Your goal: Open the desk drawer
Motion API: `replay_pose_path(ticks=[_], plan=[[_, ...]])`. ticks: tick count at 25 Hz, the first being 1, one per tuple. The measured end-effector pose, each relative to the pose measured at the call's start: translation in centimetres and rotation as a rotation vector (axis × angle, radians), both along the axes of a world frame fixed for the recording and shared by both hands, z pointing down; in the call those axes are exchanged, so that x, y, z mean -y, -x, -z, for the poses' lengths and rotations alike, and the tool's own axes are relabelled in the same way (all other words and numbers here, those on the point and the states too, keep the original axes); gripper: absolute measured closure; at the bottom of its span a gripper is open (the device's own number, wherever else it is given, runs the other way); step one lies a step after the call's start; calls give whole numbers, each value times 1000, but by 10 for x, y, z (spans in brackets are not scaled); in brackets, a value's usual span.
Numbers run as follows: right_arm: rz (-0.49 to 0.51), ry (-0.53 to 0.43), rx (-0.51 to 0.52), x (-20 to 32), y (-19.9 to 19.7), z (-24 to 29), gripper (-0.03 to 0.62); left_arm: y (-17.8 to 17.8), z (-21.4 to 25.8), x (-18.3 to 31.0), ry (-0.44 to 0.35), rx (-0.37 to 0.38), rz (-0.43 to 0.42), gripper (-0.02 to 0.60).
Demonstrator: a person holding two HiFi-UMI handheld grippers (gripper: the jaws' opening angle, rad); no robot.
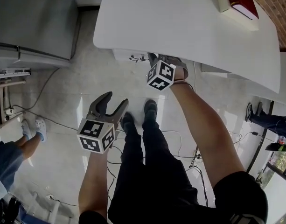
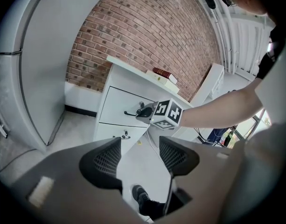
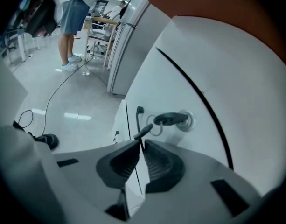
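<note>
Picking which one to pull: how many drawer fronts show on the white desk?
2. The upper front, with its handle in the right tongs, and the lower front directly below it. Others may be hidden.

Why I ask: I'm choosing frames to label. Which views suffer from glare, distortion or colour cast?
Head view: bright glare patches on the glossy floor. Left gripper view: strong fisheye, dark corners, brick wall bowed. Right gripper view: bluish cast, desk edges curved, yet the drawer handle is sharp.
</note>
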State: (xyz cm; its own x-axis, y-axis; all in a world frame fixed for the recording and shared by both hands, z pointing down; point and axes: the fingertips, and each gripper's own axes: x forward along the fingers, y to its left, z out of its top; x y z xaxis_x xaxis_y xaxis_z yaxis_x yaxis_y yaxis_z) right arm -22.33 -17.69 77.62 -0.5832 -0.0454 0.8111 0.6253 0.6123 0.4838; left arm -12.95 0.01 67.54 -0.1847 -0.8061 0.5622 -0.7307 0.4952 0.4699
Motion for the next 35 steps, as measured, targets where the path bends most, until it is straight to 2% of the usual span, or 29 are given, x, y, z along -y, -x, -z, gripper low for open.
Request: replay_pose_path(ticks=[22, 28, 35], plan=[[-7, 147, 40, -41, -60, 6, 557, 44, 3, -3, 66, 78, 62, 318], [-33, 187, 54, -48, -74, 8, 557, 52, 5, 10, 98, 146, -1, 316], [-50, 218, 77, -50, -79, 9, 557, 73, -1, 25, 158, 270, -101, 305]])
